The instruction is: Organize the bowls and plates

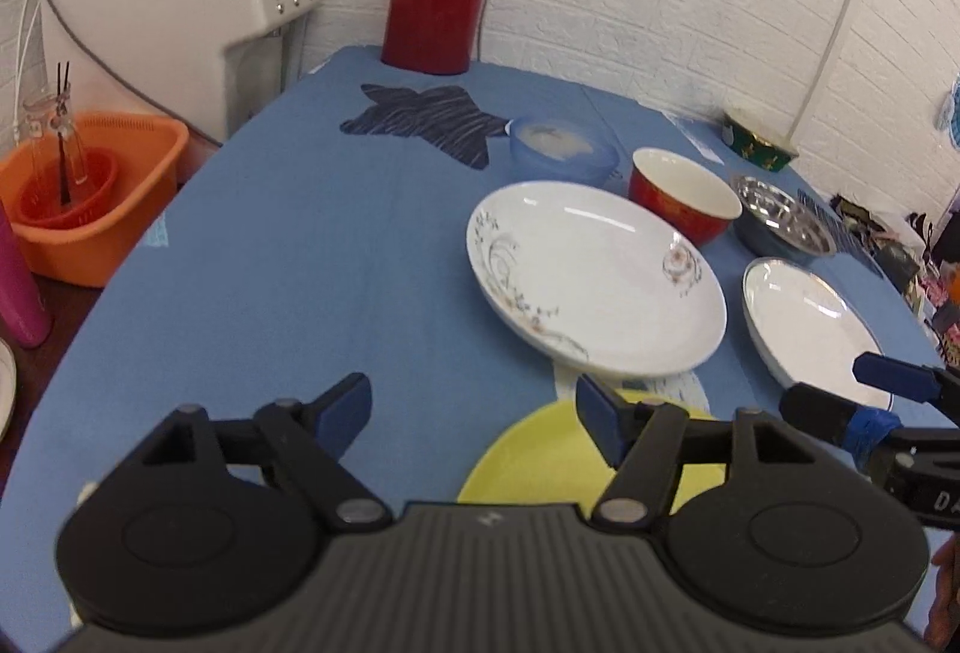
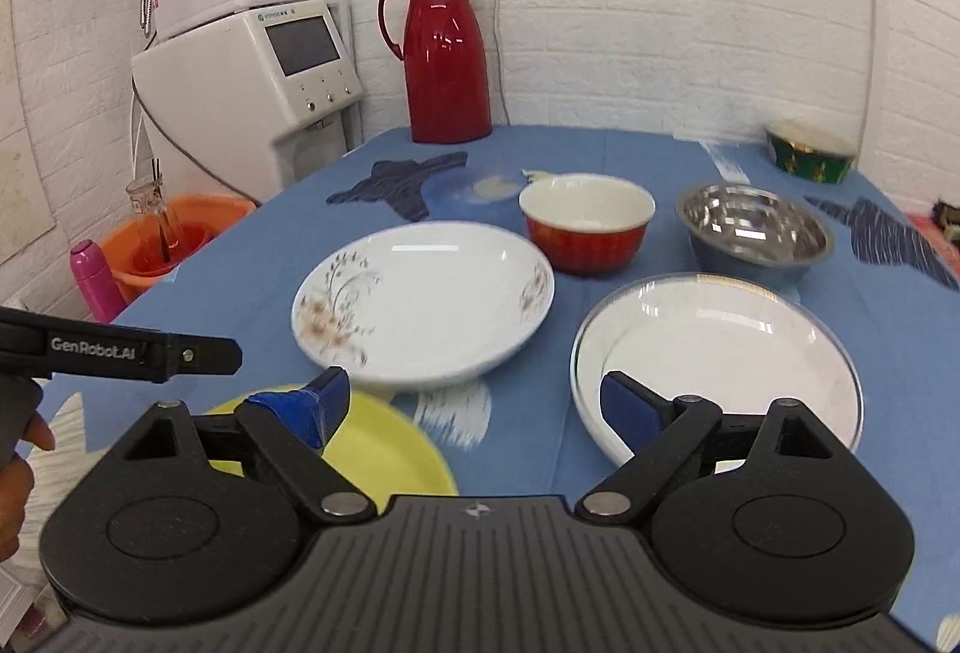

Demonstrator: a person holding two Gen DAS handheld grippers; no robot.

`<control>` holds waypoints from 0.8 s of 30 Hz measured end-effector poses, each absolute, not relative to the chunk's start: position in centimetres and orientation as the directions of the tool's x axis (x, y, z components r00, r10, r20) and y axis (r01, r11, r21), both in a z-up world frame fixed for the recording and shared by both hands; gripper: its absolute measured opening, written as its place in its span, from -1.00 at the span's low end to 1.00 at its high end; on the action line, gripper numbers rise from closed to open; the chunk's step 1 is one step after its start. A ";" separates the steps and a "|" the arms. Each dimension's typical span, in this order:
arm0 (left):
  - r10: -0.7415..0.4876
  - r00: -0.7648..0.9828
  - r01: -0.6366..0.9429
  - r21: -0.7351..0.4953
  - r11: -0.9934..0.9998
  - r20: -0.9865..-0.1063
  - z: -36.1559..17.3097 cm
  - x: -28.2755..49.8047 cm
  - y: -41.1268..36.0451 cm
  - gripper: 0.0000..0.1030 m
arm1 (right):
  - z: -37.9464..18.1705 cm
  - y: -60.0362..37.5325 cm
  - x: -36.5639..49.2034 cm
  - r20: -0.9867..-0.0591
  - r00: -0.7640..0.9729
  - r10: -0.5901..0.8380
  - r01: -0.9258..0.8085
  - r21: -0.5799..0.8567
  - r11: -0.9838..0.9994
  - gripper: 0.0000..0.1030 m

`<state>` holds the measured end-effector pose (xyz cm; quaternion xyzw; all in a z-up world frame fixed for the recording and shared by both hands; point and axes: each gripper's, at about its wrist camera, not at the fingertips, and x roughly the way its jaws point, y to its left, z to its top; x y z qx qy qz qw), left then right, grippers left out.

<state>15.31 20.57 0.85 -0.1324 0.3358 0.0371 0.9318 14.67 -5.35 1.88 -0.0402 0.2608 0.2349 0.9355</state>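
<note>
So on the table point(image 2: 600, 149): flowered plate point(image 2: 426, 302) sits mid-table, rimmed plate point(image 2: 720, 353) to its right, small plate point(image 2: 384, 455) in front. Behind them there's a ceramic bowl point(image 2: 585, 224), metal bowl point(image 2: 753, 233) to its right, and the jug point(image 2: 444, 59) at the back.

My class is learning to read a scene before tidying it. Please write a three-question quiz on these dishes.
1. True or false: the left gripper holds a plate.
2. Which dish lies nearest the grippers? A the yellow plate; B the metal bowl; C the red bowl.
3. Fill in: the tall jug at the back of the table is ____.

Key: 1 false, both it and the right gripper are open and empty; 2 A; 3 red.
</note>
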 end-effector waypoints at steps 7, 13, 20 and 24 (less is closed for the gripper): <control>-0.098 0.743 -0.156 -0.313 0.937 -0.663 0.9 23.2 22.7 0.32 | 0.9 -2.1 24.2 -0.594 0.689 0.414 -0.495 0.031 0.868 0.51; -0.074 0.722 -0.180 -0.290 0.940 -0.688 0.0 26.9 23.4 0.33 | -1.0 -0.5 27.3 -0.649 0.646 0.402 -0.509 0.027 0.860 0.51; -0.070 0.708 -0.181 -0.276 0.944 -0.703 -1.0 27.8 24.0 0.34 | -1.8 0.8 27.1 -0.668 0.616 0.417 -0.498 0.079 0.863 0.56; -0.060 0.698 -0.192 -0.267 0.944 -0.713 -1.5 28.1 24.3 0.35 | -1.7 1.5 26.4 -0.659 0.568 0.493 -0.565 0.123 0.816 0.52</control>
